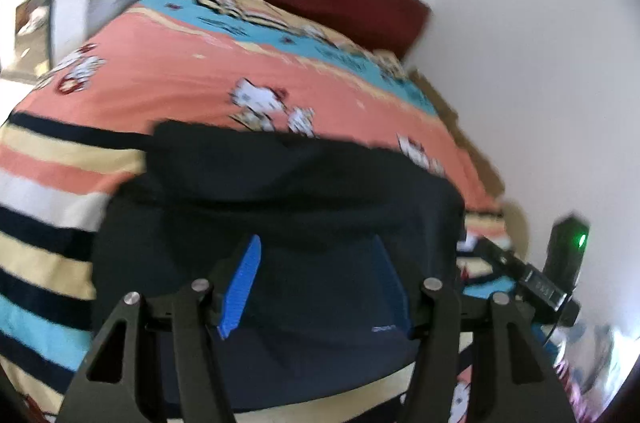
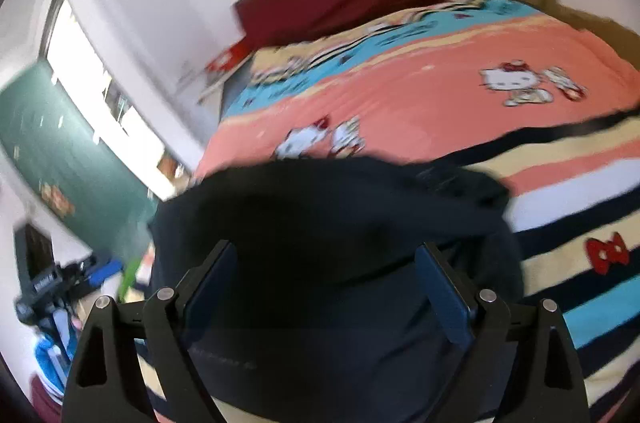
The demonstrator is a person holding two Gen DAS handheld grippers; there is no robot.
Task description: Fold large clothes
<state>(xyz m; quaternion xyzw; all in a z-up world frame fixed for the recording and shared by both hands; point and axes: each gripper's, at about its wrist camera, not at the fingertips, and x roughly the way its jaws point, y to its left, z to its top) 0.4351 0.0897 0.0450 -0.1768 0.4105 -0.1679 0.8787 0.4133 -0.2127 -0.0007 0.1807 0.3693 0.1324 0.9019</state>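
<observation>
Dark navy garment [image 1: 280, 207], soft and rumpled, lies folded on the striped cartoon-print bedspread [image 1: 168, 71]. Left gripper [image 1: 316, 287] and right gripper [image 2: 326, 289] hang above it at 6 o'clock, blue-padded jaws apart, empty.

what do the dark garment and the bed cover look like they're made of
Dark garment: soft matte navy fabric, maybe cotton knit; it slumps in loose folds without shine. Bed cover: printed woven cloth, likely cotton or a blend; flat matte stripes and cartoon cats, faint wrinkles. Motion blur hides any weave.
</observation>
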